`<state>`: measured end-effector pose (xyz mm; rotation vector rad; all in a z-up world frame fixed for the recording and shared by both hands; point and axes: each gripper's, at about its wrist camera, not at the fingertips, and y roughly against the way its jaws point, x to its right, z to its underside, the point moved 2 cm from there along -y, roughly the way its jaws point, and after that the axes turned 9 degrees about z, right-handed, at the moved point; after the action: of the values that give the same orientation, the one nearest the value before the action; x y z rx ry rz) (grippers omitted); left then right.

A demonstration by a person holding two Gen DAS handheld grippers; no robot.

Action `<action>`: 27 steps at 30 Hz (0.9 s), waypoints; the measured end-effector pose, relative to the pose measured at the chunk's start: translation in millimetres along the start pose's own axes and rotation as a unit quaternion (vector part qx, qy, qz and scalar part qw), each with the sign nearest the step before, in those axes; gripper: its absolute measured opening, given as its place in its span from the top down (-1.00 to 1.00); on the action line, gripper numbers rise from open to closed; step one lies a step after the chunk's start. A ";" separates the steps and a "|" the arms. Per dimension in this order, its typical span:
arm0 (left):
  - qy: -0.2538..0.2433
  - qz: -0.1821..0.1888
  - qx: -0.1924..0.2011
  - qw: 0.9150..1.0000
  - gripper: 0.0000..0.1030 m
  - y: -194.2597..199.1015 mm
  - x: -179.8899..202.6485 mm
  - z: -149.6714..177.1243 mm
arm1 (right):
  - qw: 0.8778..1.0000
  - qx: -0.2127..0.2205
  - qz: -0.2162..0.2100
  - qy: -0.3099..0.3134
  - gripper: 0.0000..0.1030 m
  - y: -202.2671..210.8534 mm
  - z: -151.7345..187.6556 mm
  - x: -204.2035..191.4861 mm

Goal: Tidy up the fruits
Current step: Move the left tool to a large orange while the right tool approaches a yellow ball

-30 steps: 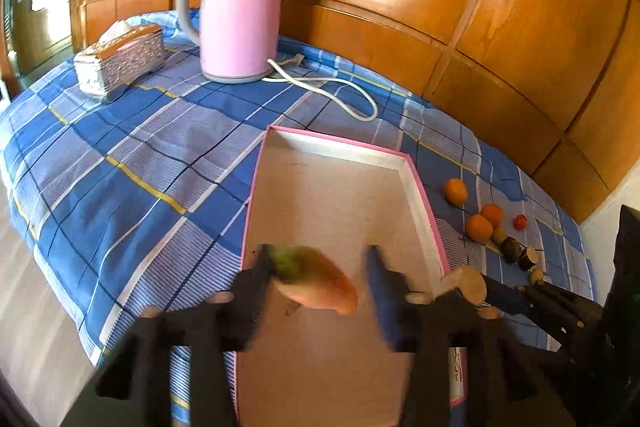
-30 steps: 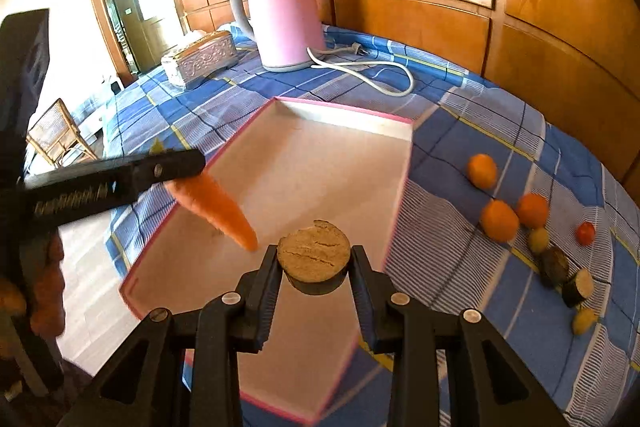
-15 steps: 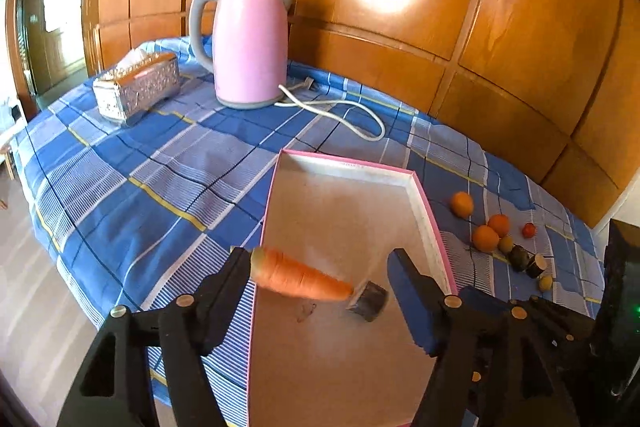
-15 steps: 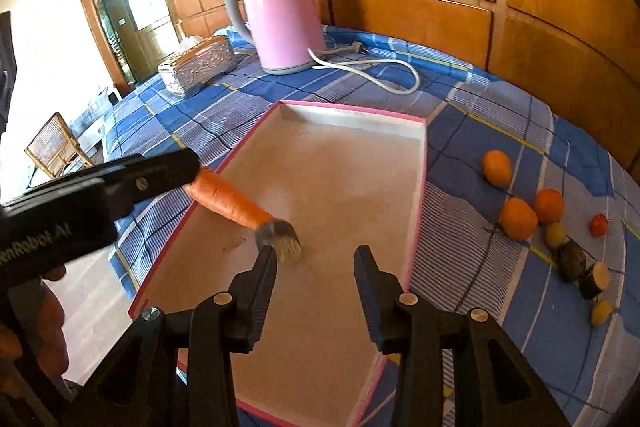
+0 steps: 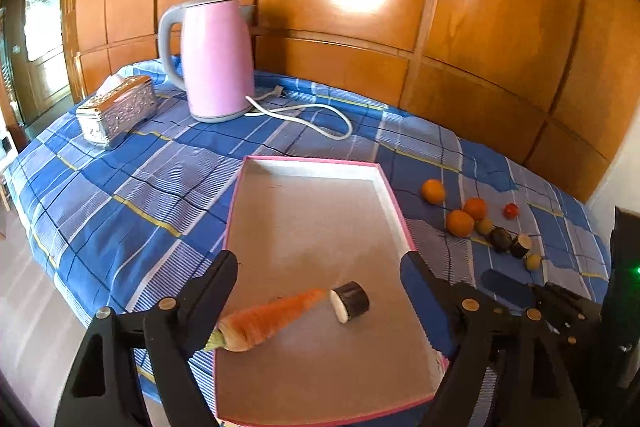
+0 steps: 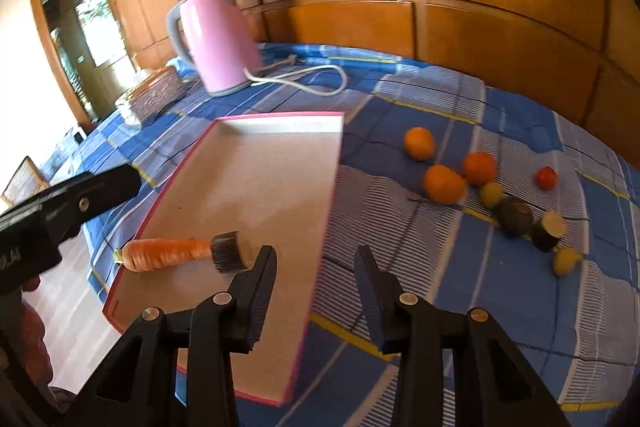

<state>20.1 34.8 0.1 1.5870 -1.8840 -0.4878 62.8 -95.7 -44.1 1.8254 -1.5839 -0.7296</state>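
Note:
An orange carrot (image 5: 272, 319) (image 6: 164, 253) lies in the pink-rimmed tray (image 5: 312, 159) (image 6: 280, 115), near its front left corner. A dark cut cylinder piece (image 5: 350, 301) (image 6: 226, 253) rests at the carrot's tip. My left gripper (image 5: 318, 263) hovers over both with its jaws opening, and its pads touch neither. My right gripper (image 6: 316, 259) is open with nothing between its fingers, over the tray's right rim, just right of the cut piece. To the right of the tray, three oranges (image 6: 444, 183), a small red fruit (image 6: 546, 177), a dark avocado (image 6: 514, 215) and small yellow fruits lie on the cloth.
A pink kettle (image 5: 214, 59) with a white cord (image 5: 320, 119) stands behind the tray. A silver tissue box (image 5: 116, 111) sits at the back left. Wooden wall panels close off the back. The blue checked tablecloth (image 5: 120, 195) drops off at the left and front edges.
The left gripper let go of the carrot and the right gripper let go of the round cut piece; both now lie in the tray. Both grippers opened and drew back, the right one swinging rightward.

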 end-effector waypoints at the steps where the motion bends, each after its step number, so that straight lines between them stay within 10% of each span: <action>1: -0.003 0.001 -0.001 1.000 -0.64 -0.6 2.7 0.8 | 1.000 0.002 0.003 -0.004 0.21 1.4 0.4 3.6; 27: -0.052 0.061 -0.061 0.995 -0.54 -34.4 50.7 10.3 | 0.988 -0.021 0.095 -0.117 0.21 2.6 33.6 107.8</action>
<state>34.5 -22.9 -18.2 1.3835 -1.9746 -0.6296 50.5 -205.8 -66.2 1.5765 -1.8492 -0.9059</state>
